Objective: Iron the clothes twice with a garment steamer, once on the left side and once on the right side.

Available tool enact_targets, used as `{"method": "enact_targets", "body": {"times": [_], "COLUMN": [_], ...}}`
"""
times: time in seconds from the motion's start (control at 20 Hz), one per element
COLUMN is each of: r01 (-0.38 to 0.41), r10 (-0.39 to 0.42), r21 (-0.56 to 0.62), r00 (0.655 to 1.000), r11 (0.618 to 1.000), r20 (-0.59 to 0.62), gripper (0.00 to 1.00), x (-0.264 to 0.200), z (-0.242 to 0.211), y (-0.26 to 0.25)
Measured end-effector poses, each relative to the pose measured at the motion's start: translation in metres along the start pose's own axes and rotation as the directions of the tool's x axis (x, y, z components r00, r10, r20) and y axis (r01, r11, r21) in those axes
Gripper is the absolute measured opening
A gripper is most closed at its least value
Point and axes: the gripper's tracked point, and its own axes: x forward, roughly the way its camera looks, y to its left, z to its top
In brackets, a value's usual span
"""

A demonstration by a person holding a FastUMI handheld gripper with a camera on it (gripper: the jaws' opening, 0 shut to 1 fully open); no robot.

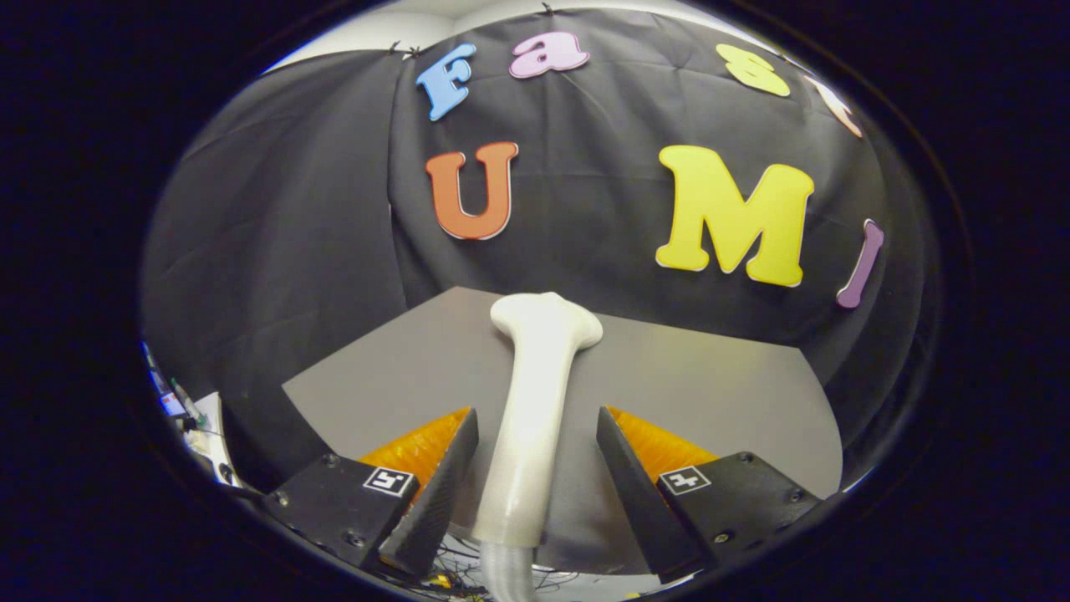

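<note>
Both fingers [440, 468] of the gripper [535, 456] stand wide apart, gripping nothing; one white steamer [535, 401] lies between them, its head over one grey table [710, 393].

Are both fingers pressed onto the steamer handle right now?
No: the steamer lies between the gripper's fingers, with a gap showing on each side.

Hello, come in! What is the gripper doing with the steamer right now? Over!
Gripper open, fingers either side of steamer handle, not pressing. Steamer head lies on grey table. Hose trails back. Nothing blocking.
</note>
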Motion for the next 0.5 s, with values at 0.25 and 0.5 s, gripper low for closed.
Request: {"method": "enact_targets", "body": {"times": [0.25,0.5], "r01": [0.002,-0.005], "r10": [-0.001,0.008], "r21": [0.017,0.061], "r00": [0.999,0.999], "r11": [1.000,0.998], "r20": [-0.039,-0.049], "gripper": [0.83,0.83], "x": [0.0082,0.0082], "z": [-0.0078,-0.0071], "y": [0.0005,0.0004]}}
